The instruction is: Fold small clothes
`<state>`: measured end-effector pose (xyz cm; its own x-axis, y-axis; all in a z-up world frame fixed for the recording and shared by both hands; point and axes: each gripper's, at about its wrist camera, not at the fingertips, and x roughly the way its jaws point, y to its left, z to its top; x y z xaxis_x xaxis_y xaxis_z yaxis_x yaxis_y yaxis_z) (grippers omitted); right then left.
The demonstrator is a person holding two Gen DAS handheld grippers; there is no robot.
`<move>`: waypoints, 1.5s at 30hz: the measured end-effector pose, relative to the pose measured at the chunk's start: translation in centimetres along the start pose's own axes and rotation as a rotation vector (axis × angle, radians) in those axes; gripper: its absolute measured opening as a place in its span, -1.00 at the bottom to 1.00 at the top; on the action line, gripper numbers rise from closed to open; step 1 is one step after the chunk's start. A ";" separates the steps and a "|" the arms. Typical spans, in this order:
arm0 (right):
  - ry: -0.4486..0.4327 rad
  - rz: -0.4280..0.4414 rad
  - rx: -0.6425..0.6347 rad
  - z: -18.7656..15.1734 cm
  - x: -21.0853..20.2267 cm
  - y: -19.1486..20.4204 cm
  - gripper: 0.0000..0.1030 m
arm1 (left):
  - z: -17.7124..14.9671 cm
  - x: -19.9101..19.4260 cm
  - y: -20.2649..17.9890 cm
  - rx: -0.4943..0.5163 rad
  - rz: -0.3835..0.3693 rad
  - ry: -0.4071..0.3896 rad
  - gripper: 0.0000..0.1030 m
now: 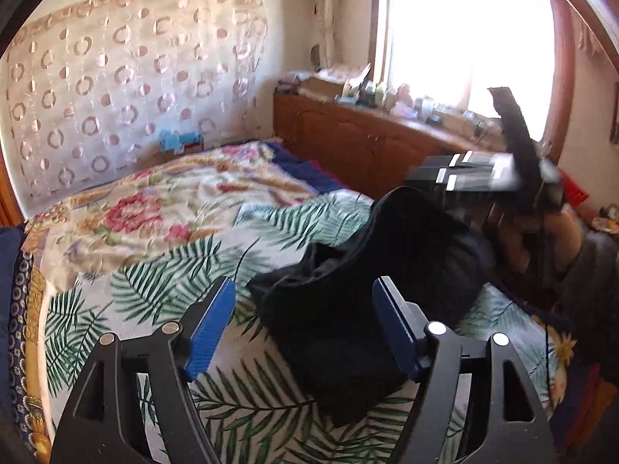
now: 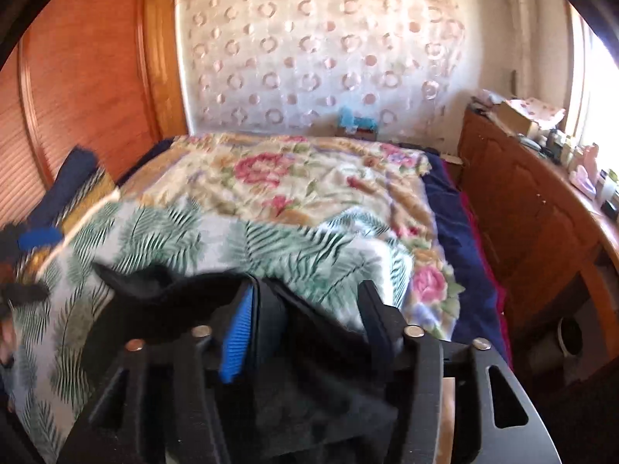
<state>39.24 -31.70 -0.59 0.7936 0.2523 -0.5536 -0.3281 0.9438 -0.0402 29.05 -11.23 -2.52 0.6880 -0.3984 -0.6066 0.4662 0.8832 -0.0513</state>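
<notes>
A black garment [image 1: 348, 301] lies bunched on the palm-leaf sheet [image 1: 147, 301] of the bed. My left gripper [image 1: 301, 332] is open, its blue pads [image 1: 209, 332] standing either side of the garment's near part without pressing it. The garment's far end rises toward the blurred right tool, held in a person's hand [image 1: 537, 232]. In the right wrist view the black garment [image 2: 309, 348] is draped between the fingers of my right gripper [image 2: 305, 321]. Its jaws stand apart and the ribbed blue pad [image 2: 238, 332] shows bare. A blue pad [image 2: 38, 237] of the left gripper shows at the left edge.
A floral blanket [image 2: 290, 178] covers the far half of the bed. A wooden cabinet [image 2: 522, 208] with bottles and boxes on top runs along the right under a bright window [image 1: 464, 38]. A wooden wardrobe [image 2: 85, 77] stands to the left. A patterned curtain [image 2: 329, 50] hangs behind.
</notes>
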 end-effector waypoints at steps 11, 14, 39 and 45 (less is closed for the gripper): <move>-0.016 -0.029 0.103 -0.4 -3.2 -2.0 0.13 | -0.2 5.2 1.7 -0.016 0.042 0.119 0.45; 0.021 0.032 0.076 -2.0 -4.4 -1.9 0.16 | 0.5 6.2 2.4 -0.024 0.057 0.121 0.45; 0.098 0.004 0.085 -1.0 -4.5 -8.7 0.21 | -1.5 7.6 3.3 -0.107 0.042 0.183 0.45; 0.177 0.029 0.087 -3.3 -5.8 -9.2 0.27 | -1.5 9.4 3.2 -0.129 -0.026 0.222 0.30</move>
<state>35.97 -42.54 0.24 0.6792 0.2456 -0.6917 -0.2979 0.9535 0.0461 36.18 -11.76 -9.51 0.5310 -0.3694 -0.7627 0.3975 0.9034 -0.1608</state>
